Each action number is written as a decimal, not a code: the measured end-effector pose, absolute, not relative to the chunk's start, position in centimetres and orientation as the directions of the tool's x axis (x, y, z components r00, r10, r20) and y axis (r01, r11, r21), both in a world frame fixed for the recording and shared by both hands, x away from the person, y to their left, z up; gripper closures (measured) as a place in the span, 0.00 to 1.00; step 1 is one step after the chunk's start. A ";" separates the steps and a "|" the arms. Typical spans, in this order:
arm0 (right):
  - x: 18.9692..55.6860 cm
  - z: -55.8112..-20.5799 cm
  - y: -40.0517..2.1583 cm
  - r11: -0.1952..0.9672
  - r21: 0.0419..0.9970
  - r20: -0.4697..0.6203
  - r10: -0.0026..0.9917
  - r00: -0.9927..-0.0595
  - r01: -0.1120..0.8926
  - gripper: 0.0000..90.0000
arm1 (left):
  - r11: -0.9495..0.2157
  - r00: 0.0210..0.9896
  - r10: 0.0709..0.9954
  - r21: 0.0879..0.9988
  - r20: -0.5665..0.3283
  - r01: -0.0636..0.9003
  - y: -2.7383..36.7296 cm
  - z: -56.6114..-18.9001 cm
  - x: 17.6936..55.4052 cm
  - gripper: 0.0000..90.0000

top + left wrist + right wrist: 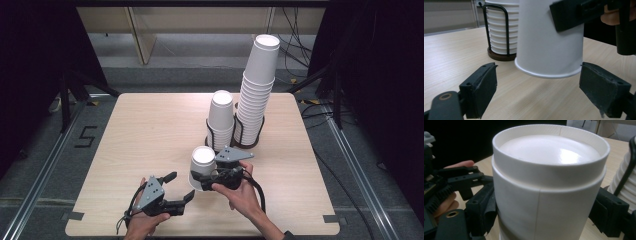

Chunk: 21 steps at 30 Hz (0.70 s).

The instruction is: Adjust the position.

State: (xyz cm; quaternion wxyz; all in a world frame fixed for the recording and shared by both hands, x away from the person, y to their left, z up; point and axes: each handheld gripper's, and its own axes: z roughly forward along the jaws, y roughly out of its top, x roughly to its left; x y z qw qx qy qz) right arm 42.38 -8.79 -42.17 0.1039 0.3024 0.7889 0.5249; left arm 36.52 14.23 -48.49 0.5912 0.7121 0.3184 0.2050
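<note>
object: white paper cup point(203, 161), upside down, near centre of pale wooden worktop point(150, 145) | right tongs point(205, 181): clamp its side wall | left tongs point(182, 186): wide, empty | handling: probably light, thin, easily crushed; grip mid-wall gently

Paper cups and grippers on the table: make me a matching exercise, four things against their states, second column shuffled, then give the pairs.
Things:
1. upside-down cup
2. left gripper
3. tall stack
4. short stack

States:
A. jaws apart, nothing between the pads
B. stands in the left wire holder, lower than its neighbour
C. clamped by the right gripper, rim off the table
D. rises highest, in the right wire holder

Pairs: 1-C, 2-A, 3-D, 4-B
</note>
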 end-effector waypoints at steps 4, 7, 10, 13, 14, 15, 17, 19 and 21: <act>42.2 -42.1 -8.4 0.247 0.897 0.172 0.567 -0.806 0.366 0.21 | -0.099 0.718 0.691 0.972 -0.087 0.213 14.0 -48.6 36.6 0.16; 42.0 -42.0 -8.3 0.254 0.894 0.172 0.566 -0.806 0.369 0.21 | -0.112 0.714 0.695 0.968 -0.084 0.223 13.9 -48.6 36.6 0.16; 41.9 -42.0 -8.0 0.261 0.896 0.166 0.555 -0.815 0.360 0.21 | -0.116 0.726 0.683 0.970 -0.078 0.213 13.5 -48.8 36.6 0.15; 41.9 -42.1 -7.8 0.251 0.902 0.172 0.537 -0.826 0.350 0.21 | -0.144 0.735 0.676 0.968 -0.054 0.203 13.1 -49.0 36.6 0.13; 41.8 -42.0 -7.8 0.263 0.900 0.162 0.538 -0.827 0.348 0.21 | -0.149 0.734 0.678 0.969 -0.045 0.198 13.0 -49.0 36.6 0.11; 41.7 -42.0 -7.7 0.260 0.901 0.168 0.530 -0.831 0.348 0.21 | -0.153 0.733 0.679 0.968 -0.043 0.199 12.9 -49.0 36.6 0.09; 41.7 -42.2 -7.5 0.240 0.903 0.190 0.520 -0.832 0.356 0.21 | -0.147 0.733 0.679 0.970 -0.044 0.195 12.8 -49.1 36.7 0.06; 41.5 -42.3 -7.2 0.237 0.902 0.204 0.502 -0.840 0.361 0.21 | -0.145 0.731 0.682 0.973 -0.035 0.181 12.8 -49.1 36.8 0.03; 41.4 -42.3 -7.0 0.233 0.901 0.218 0.488 -0.845 0.367 0.21 | -0.121 0.734 0.678 0.978 -0.045 0.172 12.7 -49.3 37.0 0.01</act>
